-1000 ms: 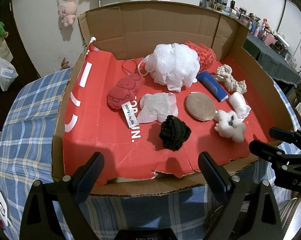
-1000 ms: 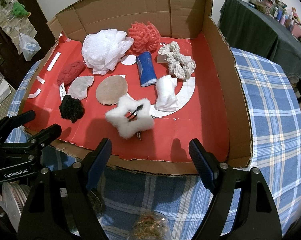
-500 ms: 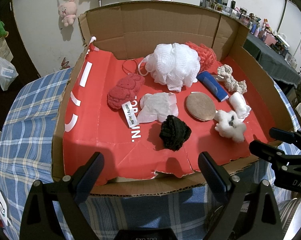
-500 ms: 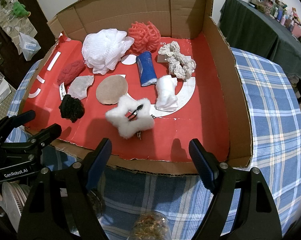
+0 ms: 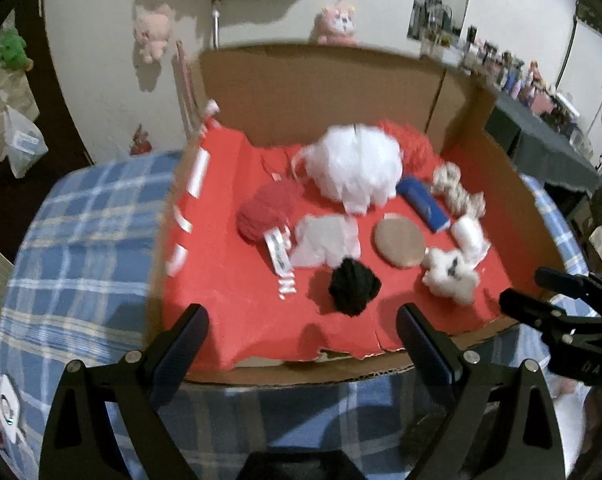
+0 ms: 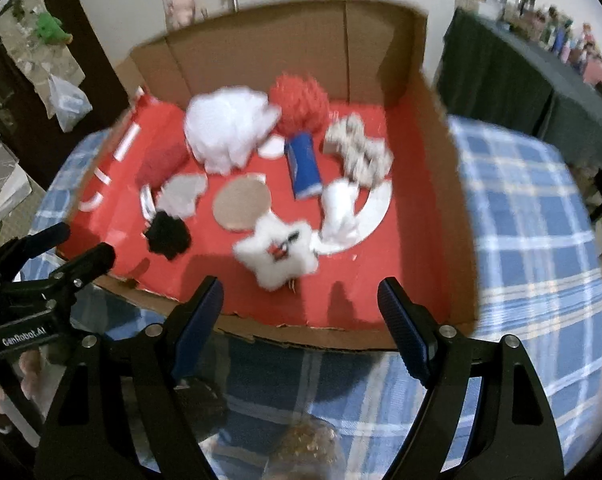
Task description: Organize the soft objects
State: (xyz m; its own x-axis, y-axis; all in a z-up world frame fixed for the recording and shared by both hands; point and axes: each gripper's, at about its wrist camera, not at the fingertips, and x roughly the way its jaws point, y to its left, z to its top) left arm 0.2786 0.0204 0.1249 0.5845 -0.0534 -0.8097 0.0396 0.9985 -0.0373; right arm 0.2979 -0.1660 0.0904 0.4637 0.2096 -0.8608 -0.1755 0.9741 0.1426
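Cardboard box (image 6: 457, 216) w/ 10 soft items — 2 puffs, white (image 6: 227, 128) & red (image 6: 299, 106). Both grippers, left (image 5: 301, 334) & right (image 6: 301, 308), spread wide — nothing between fingers.

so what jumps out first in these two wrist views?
The red-lined cardboard box on the blue plaid tablecloth. At its back sits a big white mesh pouf beside a red one, with a black fuzzy ball and a white fluffy star near the front. Both tongs hover open before it.
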